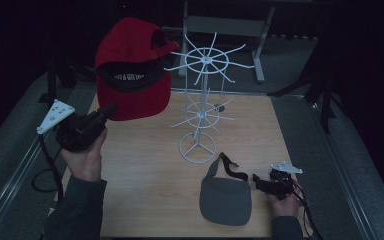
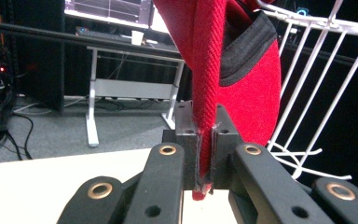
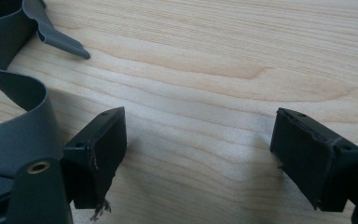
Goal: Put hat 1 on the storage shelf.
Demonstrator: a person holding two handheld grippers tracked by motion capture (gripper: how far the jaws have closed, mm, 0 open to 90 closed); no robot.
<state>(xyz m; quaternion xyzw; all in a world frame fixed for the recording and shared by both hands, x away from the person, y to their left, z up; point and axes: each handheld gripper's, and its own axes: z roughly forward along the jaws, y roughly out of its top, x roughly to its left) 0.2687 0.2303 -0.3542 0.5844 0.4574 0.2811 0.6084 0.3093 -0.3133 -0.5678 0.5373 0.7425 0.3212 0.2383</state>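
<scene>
Hanging a cap on a wire display stand. We see the left gripper (image 1: 111, 111) clamped on the brim of a red baseball cap (image 1: 132, 67), which it holds aloft at about ten o'clock from the white wire rack (image 1: 203, 95) — the crown sits just beside the rack's upper ring of prongs, and whether it touches one we cannot tell. In the left gripper view the jaws stand together on the brim's edge (image 2: 204, 140), the twill pinched flat between the pads. The right gripper (image 1: 258, 182) rests low on the wooden table (image 1: 145, 190) with its jaws wide apart on nothing, just at three o'clock of a grey visor cap (image 1: 226, 197) lying flat there. We judge the red cap light and soft in the crown but fairly stiff in the brim — hence the brim is the sound place to grip, leaving the rear opening or crown free to slip over a prong.
</scene>
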